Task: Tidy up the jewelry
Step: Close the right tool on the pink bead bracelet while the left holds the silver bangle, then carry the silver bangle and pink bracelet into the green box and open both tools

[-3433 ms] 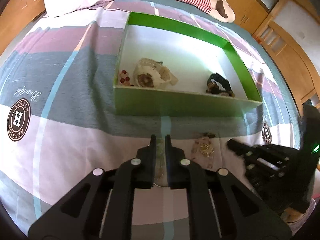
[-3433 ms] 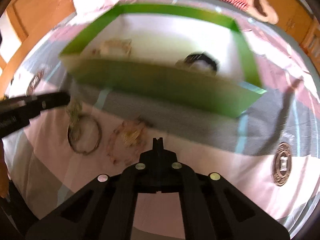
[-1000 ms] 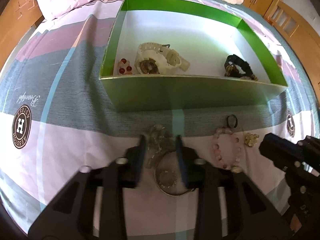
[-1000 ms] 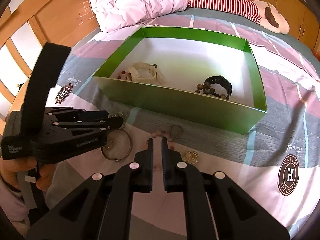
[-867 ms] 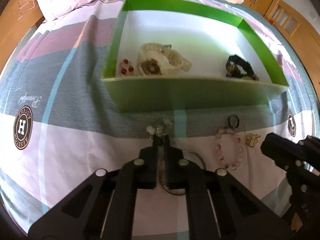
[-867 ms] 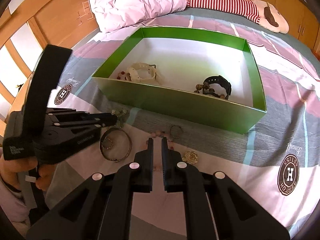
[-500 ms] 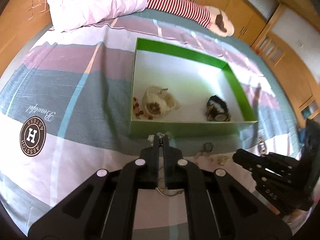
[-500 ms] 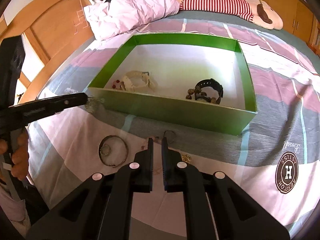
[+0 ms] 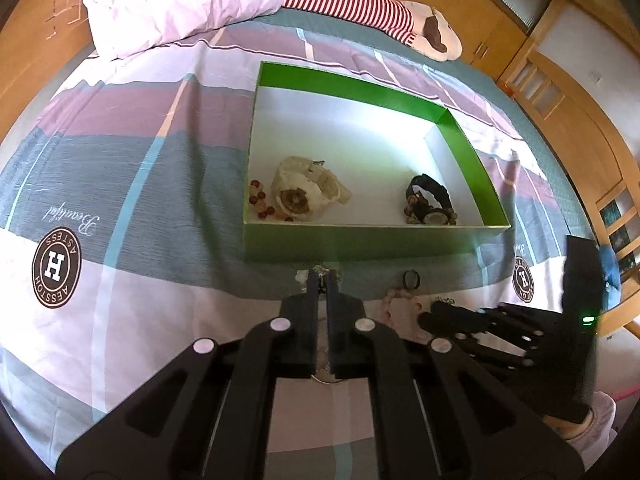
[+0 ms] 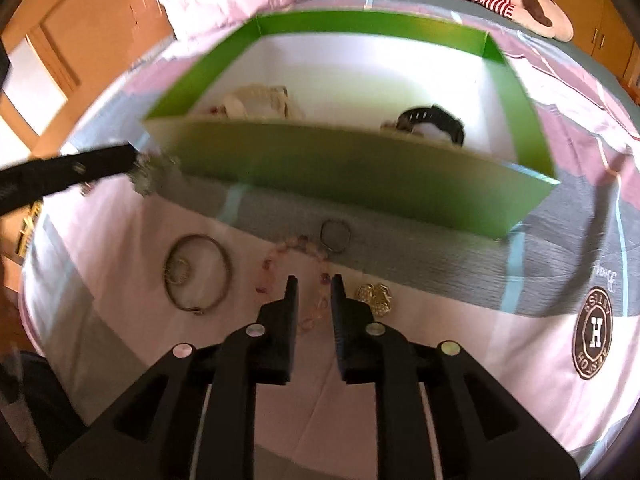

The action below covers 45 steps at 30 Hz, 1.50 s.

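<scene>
My left gripper (image 9: 322,277) is shut on a pale crystal bracelet (image 9: 320,269), which hangs off the bed just in front of the green box (image 9: 360,240). The right wrist view shows that cluster (image 10: 146,176) dangling from the left fingertips (image 10: 120,160). My right gripper (image 10: 315,280) hovers low over a pink bead bracelet (image 10: 276,254) on the bedspread. Its jaws are opening, with part of the bead loop below the gap and nothing pressed. The box holds a white watch (image 9: 304,192), red beads (image 9: 258,200) and a black watch (image 9: 428,200).
A metal bangle (image 10: 198,276), a small dark ring (image 10: 335,236) and a gold piece (image 10: 376,296) lie on the bedspread before the box (image 10: 340,168). A pink pillow (image 9: 180,4) and a striped plush (image 9: 352,4) lie beyond it. Wooden cupboards surround the bed.
The left gripper closed on the pale crystal bracelet and lifted it off the bed. The right gripper came down toward the pink bracelet and its jaws parted.
</scene>
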### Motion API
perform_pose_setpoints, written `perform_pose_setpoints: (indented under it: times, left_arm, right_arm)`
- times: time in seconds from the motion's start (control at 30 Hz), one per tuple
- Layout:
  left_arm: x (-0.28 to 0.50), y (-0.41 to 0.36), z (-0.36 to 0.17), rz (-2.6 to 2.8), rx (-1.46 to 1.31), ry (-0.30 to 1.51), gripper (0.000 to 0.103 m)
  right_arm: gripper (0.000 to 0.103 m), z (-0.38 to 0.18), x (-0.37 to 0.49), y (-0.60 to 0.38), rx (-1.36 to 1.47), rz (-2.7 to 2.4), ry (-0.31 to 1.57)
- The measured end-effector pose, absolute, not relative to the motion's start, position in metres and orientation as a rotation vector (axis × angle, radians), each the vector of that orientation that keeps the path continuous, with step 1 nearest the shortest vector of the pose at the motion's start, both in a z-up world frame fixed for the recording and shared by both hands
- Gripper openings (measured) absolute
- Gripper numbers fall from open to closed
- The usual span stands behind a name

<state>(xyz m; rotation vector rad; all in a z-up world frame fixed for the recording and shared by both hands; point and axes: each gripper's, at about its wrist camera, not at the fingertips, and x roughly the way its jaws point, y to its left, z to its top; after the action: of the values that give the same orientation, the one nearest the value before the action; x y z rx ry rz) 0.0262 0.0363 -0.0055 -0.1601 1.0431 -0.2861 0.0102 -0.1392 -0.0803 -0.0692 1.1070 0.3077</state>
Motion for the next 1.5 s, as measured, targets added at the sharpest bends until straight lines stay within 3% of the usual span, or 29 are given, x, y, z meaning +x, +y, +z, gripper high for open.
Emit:
perform_pose_setpoints:
  times: [0.17,0.23,0.33,0.67,0.83,1.0,1.07,1.13,1.2,1.27,1.37,1.5]
  left_arm:
    - [0.026,0.033,-0.009,-0.286,-0.15,1.051,0.003]
    - [0.026,0.032,-0.009,-0.283,-0.145,1.05,0.003]
    - [0.025,0.031,-0.007,-0.275,-0.131,1.034,0.003]
    - [0.017,0.028,0.012,-0.206,-0.063,0.9,0.003]
    - [0.018,0.027,0.011,-0.195,-0.054,0.902,0.003]
    - [0.019,0.023,0.005,-0.198,-0.033,0.926,0.003]
    - [0.019,0.022,0.003,-0.198,-0.03,0.934,0.003]
    - [0.019,0.021,0.001,-0.204,-0.025,0.944,0.003]
    - [0.019,0.02,0.0,-0.207,-0.022,0.948,0.003]
    - [0.018,0.018,-0.001,-0.208,-0.017,0.955,0.003]
    - [0.019,0.018,-0.004,-0.207,-0.02,0.966,0.003]
    - [0.019,0.02,-0.003,-0.2,-0.026,0.961,0.003]
  right_arm:
    - [0.016,-0.087,0.011,-0.135,-0.098,0.3,1.111]
    - [0.008,-0.083,0.009,-0.134,-0.104,0.3,1.103]
    - [0.007,-0.075,0.005,-0.135,-0.102,0.308,1.074]
    - [0.002,-0.016,-0.007,-0.156,0.009,0.33,0.845]
    - [0.003,-0.024,-0.001,-0.155,-0.023,0.335,0.919]
    - [0.009,-0.07,0.006,-0.143,-0.056,0.331,1.099]
    - [0.019,-0.078,0.005,-0.135,-0.075,0.345,1.128]
    - [0.049,-0.082,0.003,-0.128,-0.109,0.337,1.121]
    - [0.049,-0.086,0.001,-0.123,-0.135,0.334,1.113]
    - [0.038,-0.092,0.001,-0.118,-0.169,0.328,1.111]
    - [0.007,-0.092,0.0,-0.112,-0.194,0.352,1.099]
    - [0.007,-0.084,-0.004,-0.111,-0.199,0.379,1.079]
